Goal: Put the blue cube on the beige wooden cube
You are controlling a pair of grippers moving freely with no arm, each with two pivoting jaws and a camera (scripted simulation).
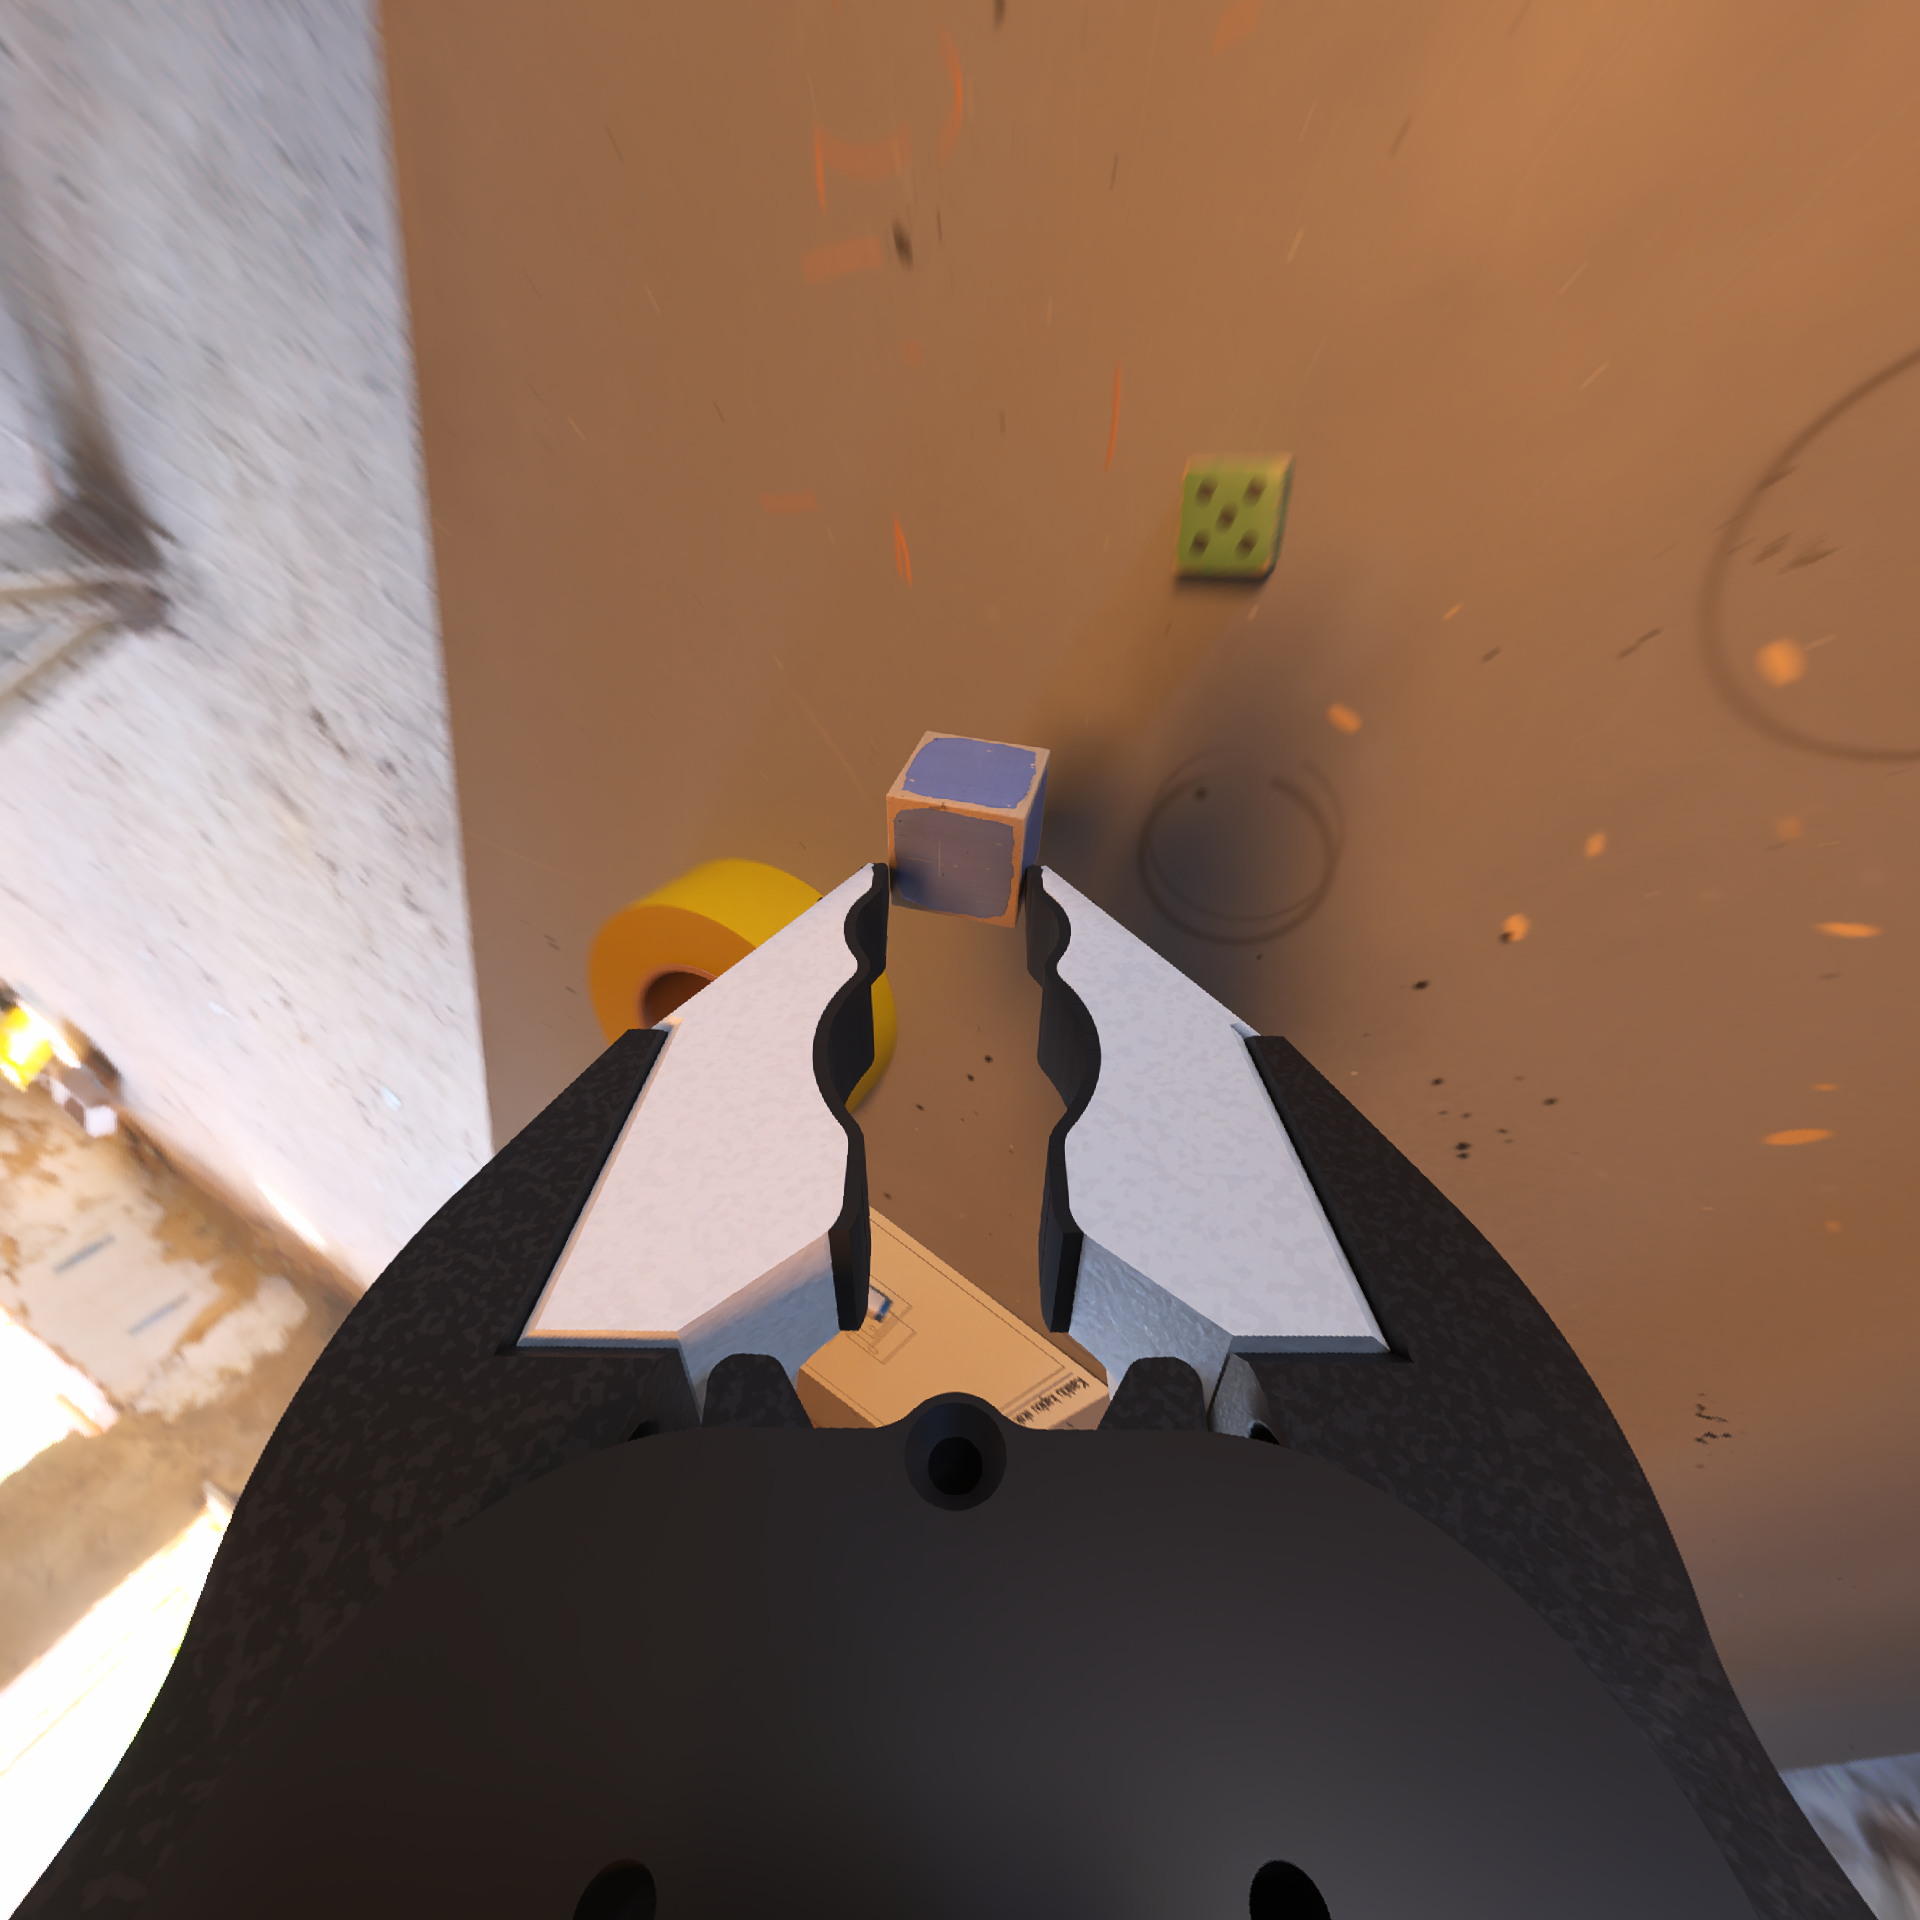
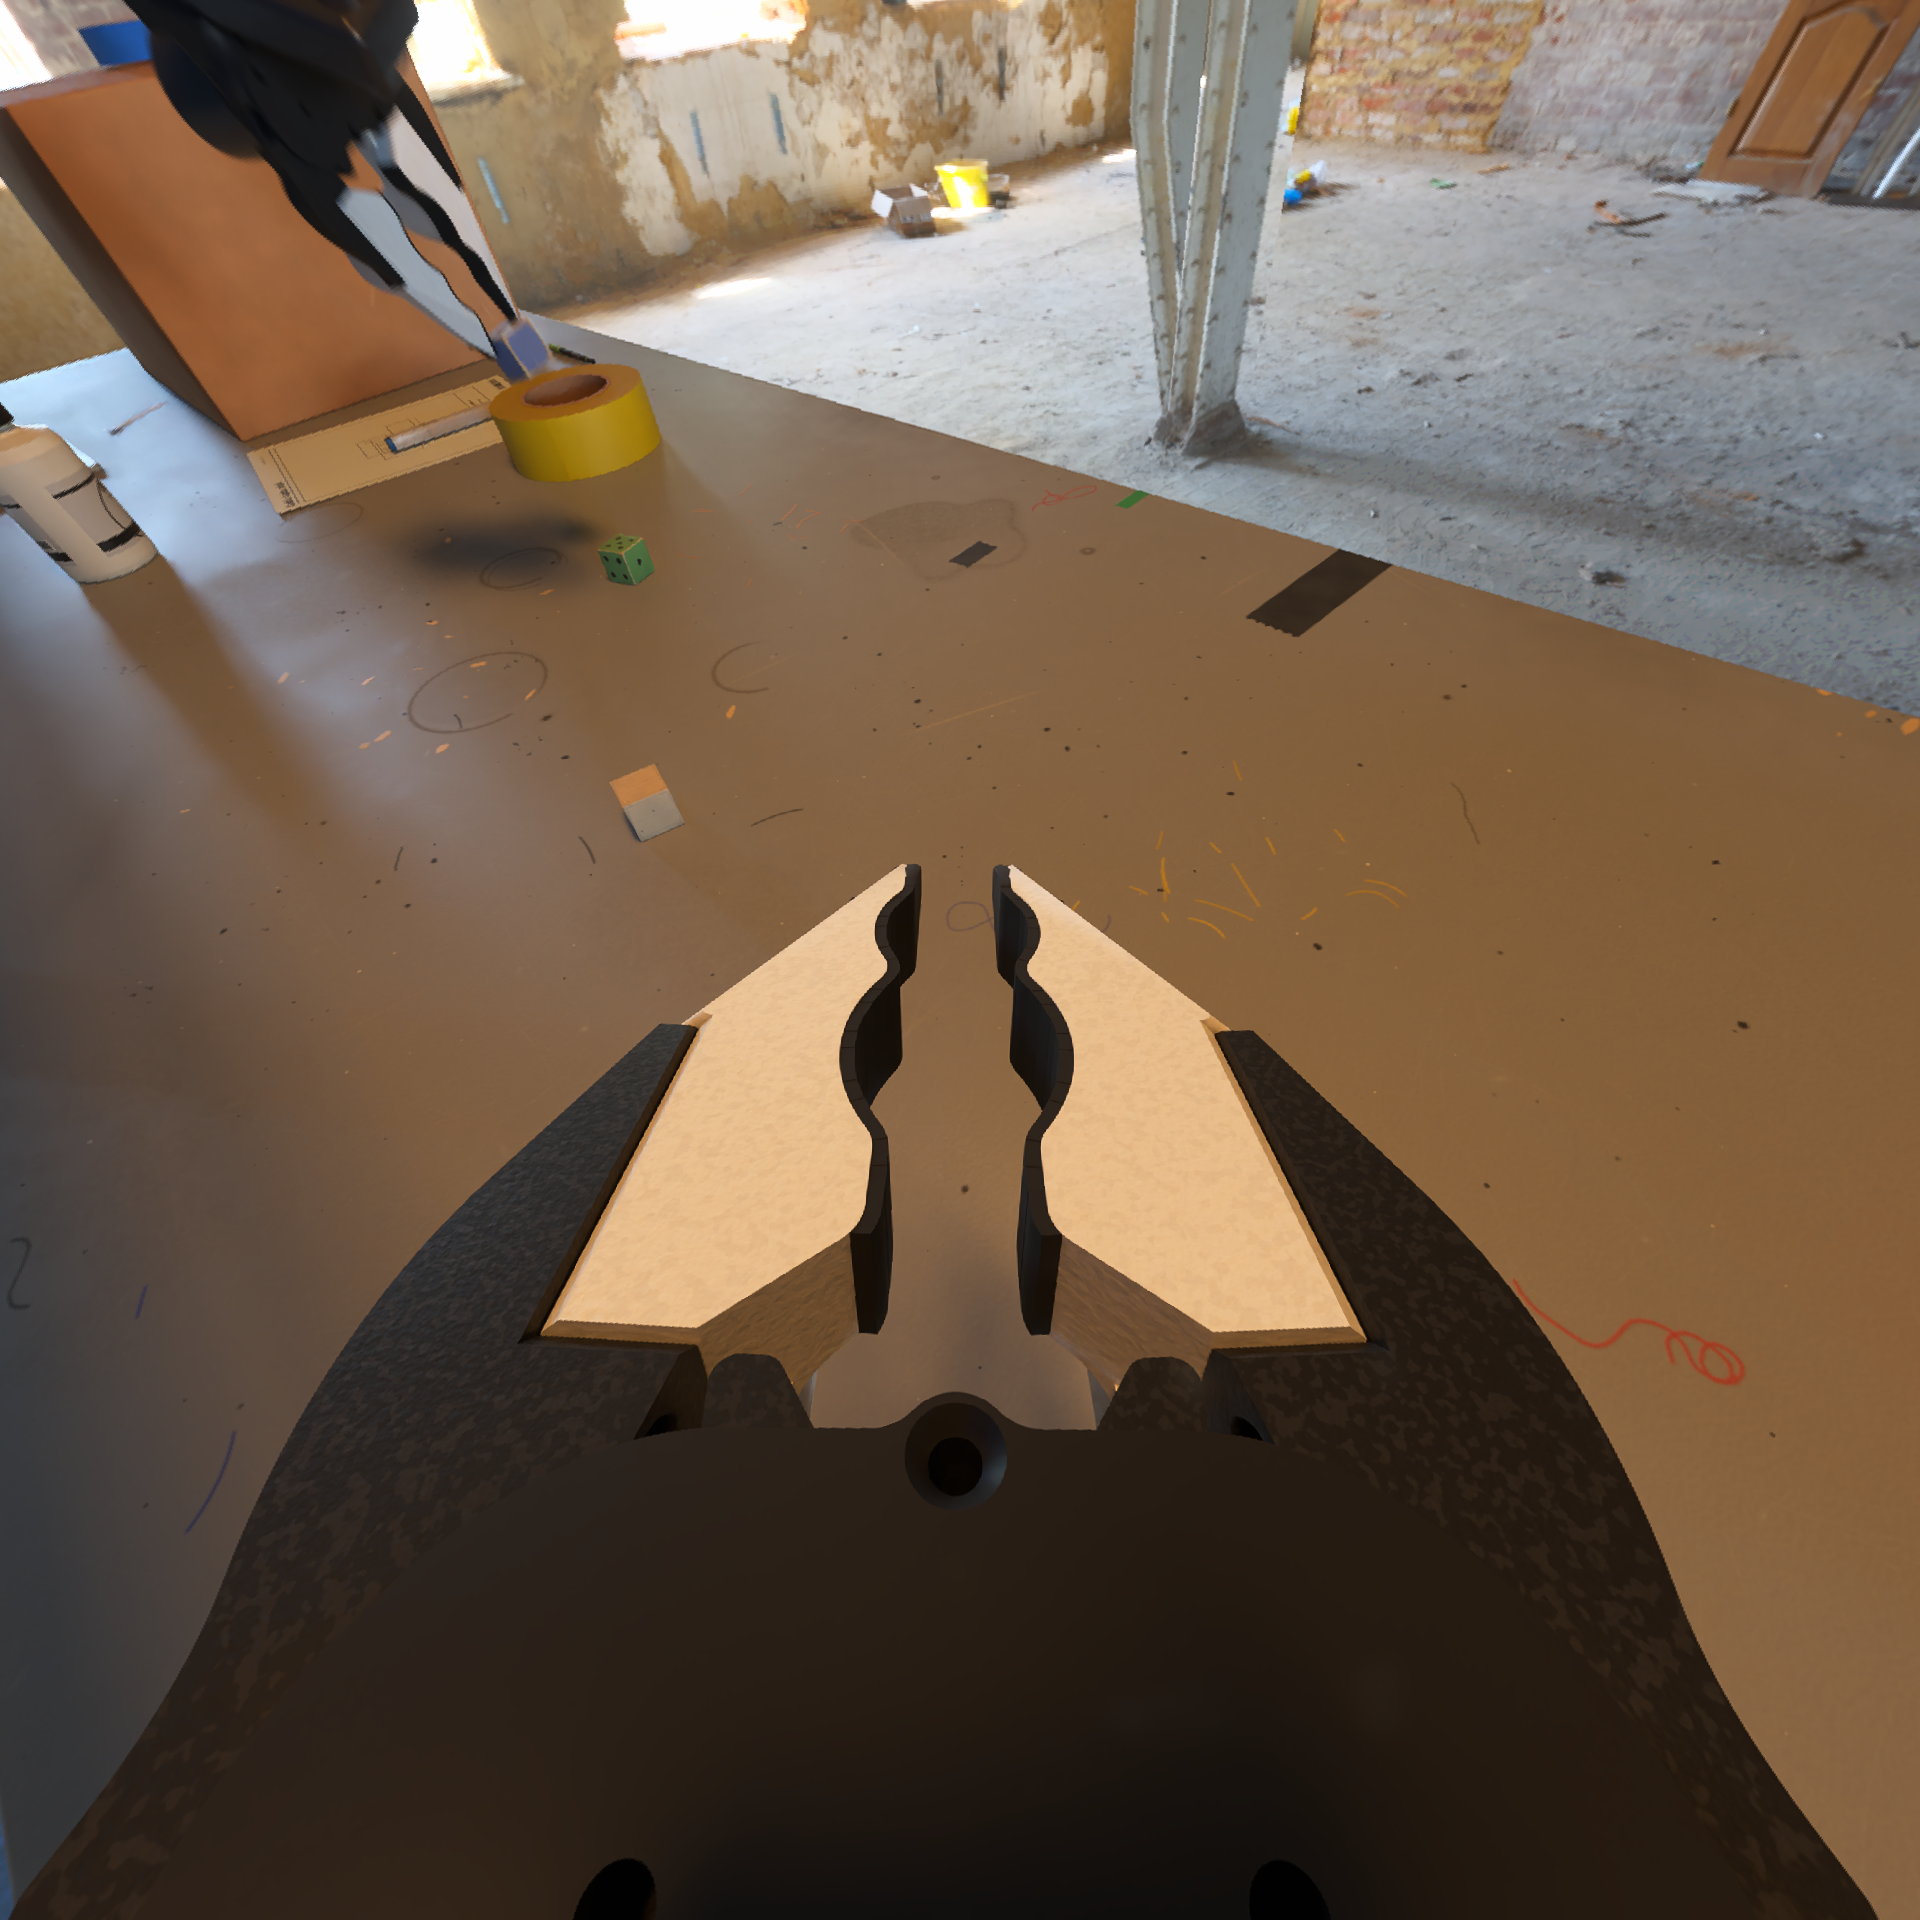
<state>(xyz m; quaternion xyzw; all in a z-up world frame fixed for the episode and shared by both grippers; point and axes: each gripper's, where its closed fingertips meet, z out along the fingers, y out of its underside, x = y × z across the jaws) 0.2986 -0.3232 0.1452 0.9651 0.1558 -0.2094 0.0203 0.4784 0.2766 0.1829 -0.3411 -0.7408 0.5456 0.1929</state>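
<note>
My left gripper (image 1: 957, 883) is shut on the blue cube (image 1: 966, 831), which has worn beige edges and sits between the fingertips, held above the brown table (image 1: 1351, 1143). In the right wrist view the left gripper (image 2: 509, 338) shows far off at the upper left with the blue cube (image 2: 520, 348), just above the yellow tape roll. The beige wooden cube (image 2: 646, 802) rests on the table, ahead and left of my right gripper (image 2: 956, 878). The right gripper is narrowly open and empty, low over the table.
A yellow tape roll (image 1: 727, 935) (image 2: 577, 421) lies under the left gripper. A green die (image 1: 1233, 514) (image 2: 625, 559) stands nearby. A flat printed carton (image 2: 364, 452), a large cardboard box (image 2: 239, 239) and a white bottle (image 2: 62, 499) are at the far left. The table edge (image 2: 1455, 582) runs along the right.
</note>
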